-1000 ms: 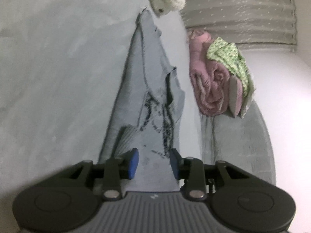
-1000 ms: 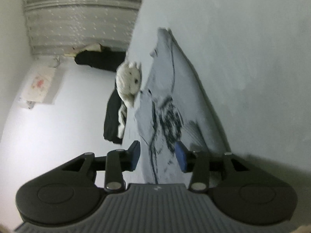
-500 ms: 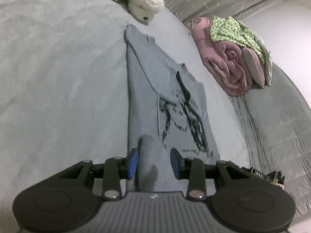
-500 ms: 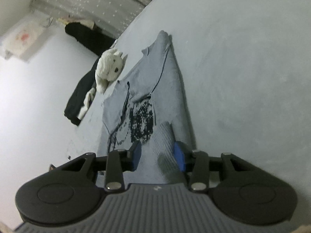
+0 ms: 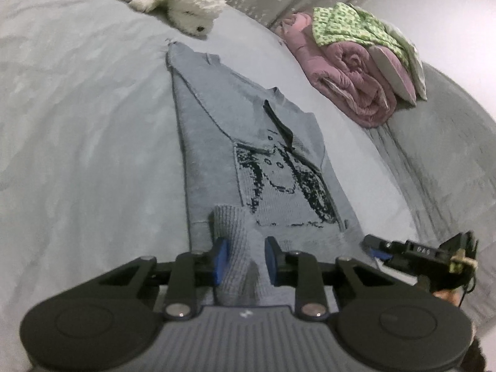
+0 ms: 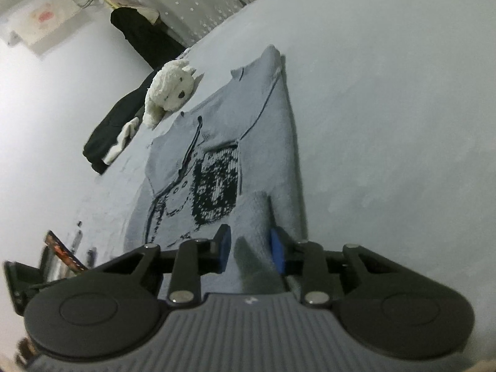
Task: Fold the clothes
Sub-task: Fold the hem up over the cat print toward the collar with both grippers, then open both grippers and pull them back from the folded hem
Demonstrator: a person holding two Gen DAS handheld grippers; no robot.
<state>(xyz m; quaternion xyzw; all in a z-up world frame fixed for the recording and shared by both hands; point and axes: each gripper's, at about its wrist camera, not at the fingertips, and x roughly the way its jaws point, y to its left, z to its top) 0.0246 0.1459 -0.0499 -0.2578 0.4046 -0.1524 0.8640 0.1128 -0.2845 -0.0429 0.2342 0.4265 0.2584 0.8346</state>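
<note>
Grey knit sweater (image 5: 214, 142) w/ dark graphic lies flat on the bed (image 5: 77, 130), already narrowed w/ sides folded in.

Left tool (image 5: 245, 262): jaws closing, ribbed hem fabric bunched between the blue pads, not clearly pinched yet. Right tool (image 6: 250, 252): same, jaws closing around a raised hem fold, pads not clearly pressing.

Left view only: pink rolled blanket (image 5: 350, 71) w/ green patterned cloth (image 5: 350, 26) on top, beyond the sweater's right edge; the other tool at lower right.

Right view only: black garment (image 6: 114, 127) draped off the bed edge, wall paper (image 6: 43, 18).

White plush dog (image 5: 179, 0) near the collar end shows in both views (image 6: 170, 91).
</note>
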